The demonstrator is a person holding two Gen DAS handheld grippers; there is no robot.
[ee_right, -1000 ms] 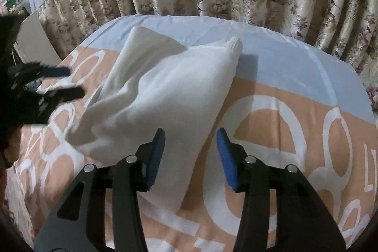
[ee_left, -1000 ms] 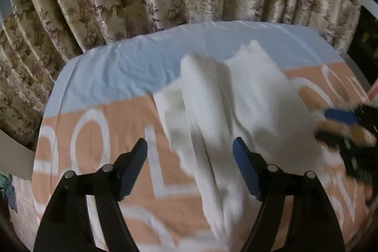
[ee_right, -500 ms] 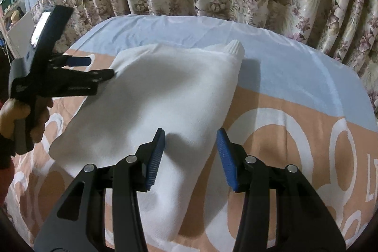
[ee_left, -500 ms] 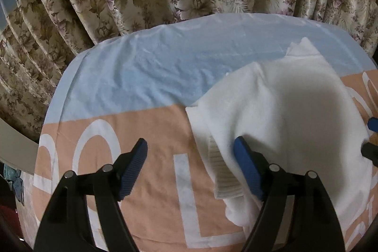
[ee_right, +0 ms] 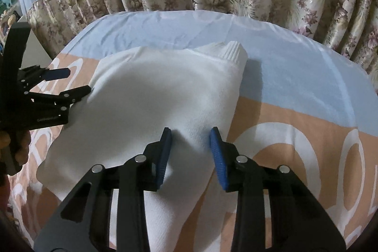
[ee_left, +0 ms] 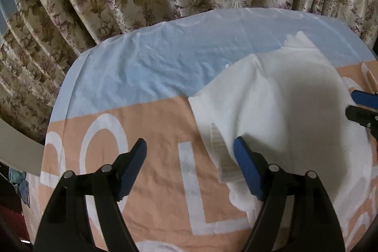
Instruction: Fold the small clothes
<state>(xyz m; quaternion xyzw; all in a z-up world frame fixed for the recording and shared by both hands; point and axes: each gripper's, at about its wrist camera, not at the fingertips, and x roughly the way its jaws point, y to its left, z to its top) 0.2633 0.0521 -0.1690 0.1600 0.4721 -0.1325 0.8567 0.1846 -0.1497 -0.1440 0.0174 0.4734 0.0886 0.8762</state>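
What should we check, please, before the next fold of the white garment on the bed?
1. White garment lies on the bed sheet, away from its edge: ok.
2. Left tool open, nothing between its fingers: ok.
3. Right tool is closing with garment cloth between its fingers; firm grip: cannot tell.
4. Ribbed cuff at the far corner is in view and uncovered: ok.
5. Garment lies flat: not ok, it bulges in the middle.
6. Left tool at the garment's left edge, apart from the right tool: ok.
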